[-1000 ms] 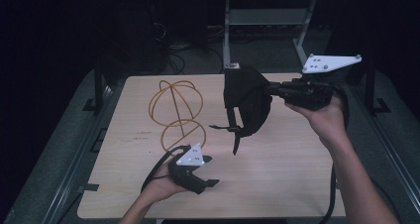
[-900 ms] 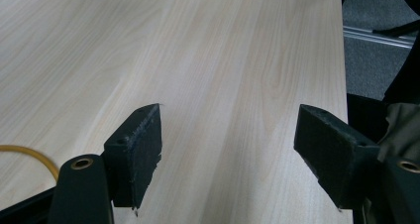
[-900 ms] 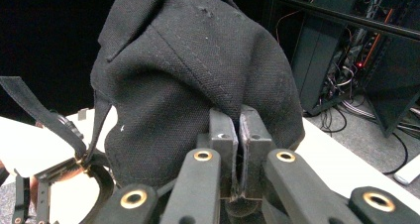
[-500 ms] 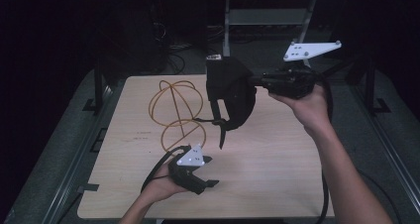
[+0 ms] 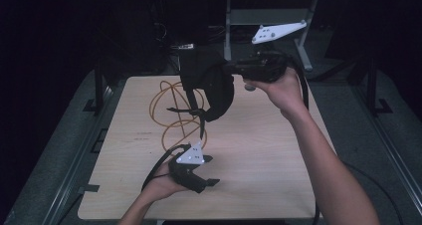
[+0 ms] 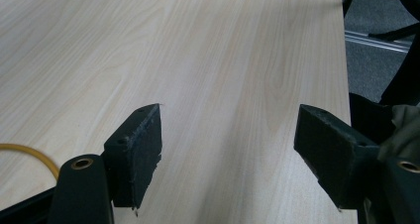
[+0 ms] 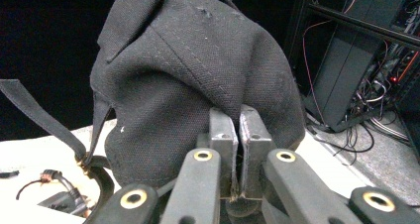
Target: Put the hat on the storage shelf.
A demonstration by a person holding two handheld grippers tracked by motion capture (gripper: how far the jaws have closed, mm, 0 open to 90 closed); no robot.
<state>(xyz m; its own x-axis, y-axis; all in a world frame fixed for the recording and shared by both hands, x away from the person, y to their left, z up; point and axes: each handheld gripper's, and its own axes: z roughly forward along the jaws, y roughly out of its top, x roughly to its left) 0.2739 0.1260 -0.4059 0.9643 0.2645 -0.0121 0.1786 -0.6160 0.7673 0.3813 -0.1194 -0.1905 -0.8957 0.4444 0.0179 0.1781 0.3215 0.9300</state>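
Note:
A black fabric cap with dangling straps hangs in the air over the far middle of the wooden table. My right gripper is shut on its cloth; in the right gripper view the cap bulges above the pinched jaws of that gripper. A coiled yellow cable lies on the table behind and under the cap. My left gripper rests low near the table's front, open and holding nothing; in the left gripper view this gripper has bare wood between its jaws.
A strip of the yellow cable shows at the left edge of the left gripper view. Dark equipment racks and wiring stand beyond the table. A metal frame rises behind the far edge.
My right gripper has carried the cap leftward and toward the far side of the table, over the yellow cable. The left gripper has stayed put.

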